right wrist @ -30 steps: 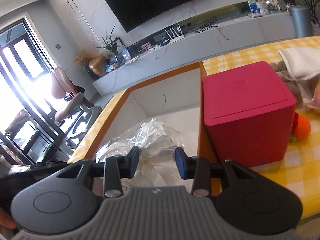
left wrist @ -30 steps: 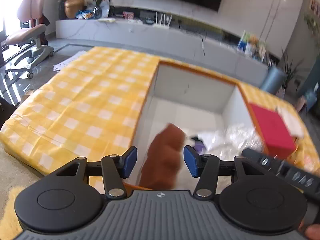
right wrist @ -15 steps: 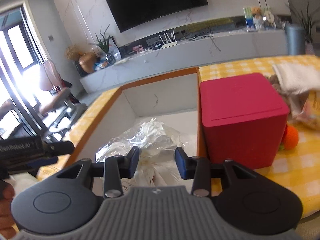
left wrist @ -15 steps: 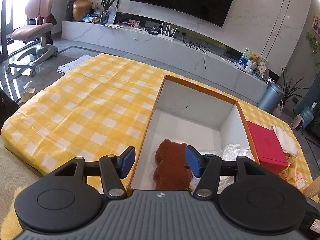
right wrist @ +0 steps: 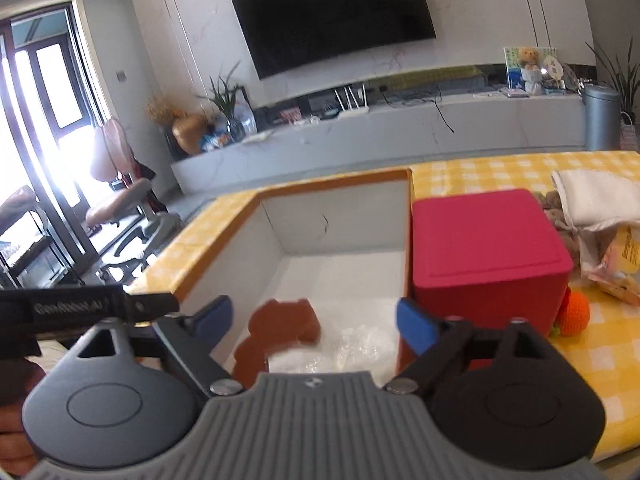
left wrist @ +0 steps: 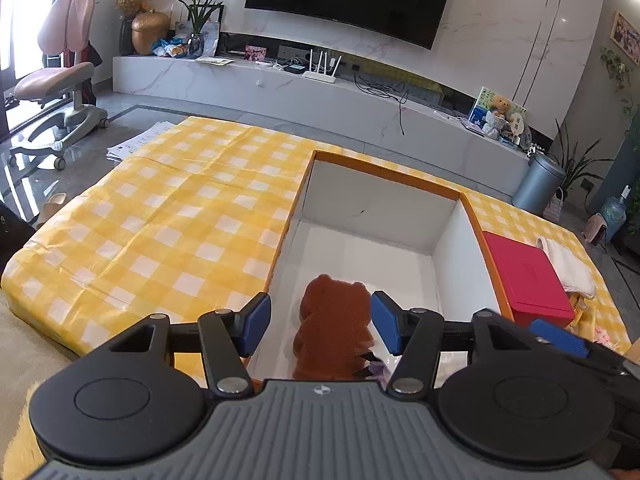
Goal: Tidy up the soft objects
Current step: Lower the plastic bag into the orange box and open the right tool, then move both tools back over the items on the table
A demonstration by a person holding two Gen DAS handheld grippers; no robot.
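Only the right wrist view showed an orange knitted toy (right wrist: 574,314) beside the red box (right wrist: 488,252). The brown plush bear (left wrist: 334,332) lay in the white storage box (left wrist: 376,204), head toward the far wall; left gripper (left wrist: 320,326) and right gripper (right wrist: 312,320) both gaped wide, empty.

The left gripper (left wrist: 320,326) hangs above the near end of the orange-rimmed box (left wrist: 444,256), its blue pads (left wrist: 256,322) spread wide with nothing between them. Below, a brown plush bear (left wrist: 334,330) lies on the white box floor. A red box (left wrist: 526,280) sits just beside the right wall, on the yellow checked cloth (left wrist: 168,224)
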